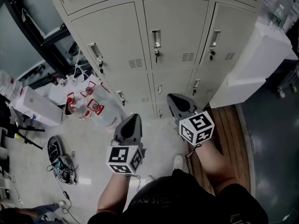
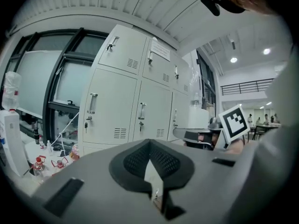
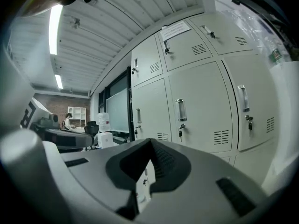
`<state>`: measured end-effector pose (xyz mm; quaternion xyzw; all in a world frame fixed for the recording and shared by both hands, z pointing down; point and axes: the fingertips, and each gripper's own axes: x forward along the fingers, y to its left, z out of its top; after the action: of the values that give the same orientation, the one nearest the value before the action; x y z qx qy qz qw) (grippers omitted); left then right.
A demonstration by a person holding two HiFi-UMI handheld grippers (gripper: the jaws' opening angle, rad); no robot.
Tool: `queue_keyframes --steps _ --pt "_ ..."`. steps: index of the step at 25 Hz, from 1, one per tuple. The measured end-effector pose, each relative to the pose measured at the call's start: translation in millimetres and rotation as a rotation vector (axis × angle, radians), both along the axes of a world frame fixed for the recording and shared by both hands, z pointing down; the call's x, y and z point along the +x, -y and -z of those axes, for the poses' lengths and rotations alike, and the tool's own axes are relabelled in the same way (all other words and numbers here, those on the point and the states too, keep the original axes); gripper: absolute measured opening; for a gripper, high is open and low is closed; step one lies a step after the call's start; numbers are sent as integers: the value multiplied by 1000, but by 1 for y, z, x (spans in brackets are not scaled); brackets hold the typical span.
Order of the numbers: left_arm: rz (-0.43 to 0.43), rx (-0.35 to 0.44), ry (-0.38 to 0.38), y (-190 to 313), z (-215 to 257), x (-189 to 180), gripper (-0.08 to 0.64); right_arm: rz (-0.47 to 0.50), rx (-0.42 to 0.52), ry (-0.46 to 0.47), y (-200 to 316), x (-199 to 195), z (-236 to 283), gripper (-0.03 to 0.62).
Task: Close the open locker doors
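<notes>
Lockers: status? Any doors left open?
Left tongs shut, empty; right tongs shut, empty. Every locker door in view closed. Bottles on floor, off to the left.

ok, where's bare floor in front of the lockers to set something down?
Bare pale floor runs from the base of the lockers back between the left gripper and right gripper, and left toward the bottle pack. Crowded on the left: that pack, white box, cable tangle. White cabinet blocks the right.

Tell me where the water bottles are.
Head view, left side: the water bottles stand on the floor beside the lockers, ahead of the left gripper.
</notes>
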<state>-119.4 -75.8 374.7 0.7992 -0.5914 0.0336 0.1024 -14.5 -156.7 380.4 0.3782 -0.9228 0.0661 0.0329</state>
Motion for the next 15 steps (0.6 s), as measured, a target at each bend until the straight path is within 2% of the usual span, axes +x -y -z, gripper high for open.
queue_keyframes --steps 8,15 --pt "-62 12 -7 -56 1 -45 5 -75 -6 11 -75 -36 3 0" --pt "-121 16 -19 -101 -4 -61 5 -127 -10 -4 -133 -50 -3 0"
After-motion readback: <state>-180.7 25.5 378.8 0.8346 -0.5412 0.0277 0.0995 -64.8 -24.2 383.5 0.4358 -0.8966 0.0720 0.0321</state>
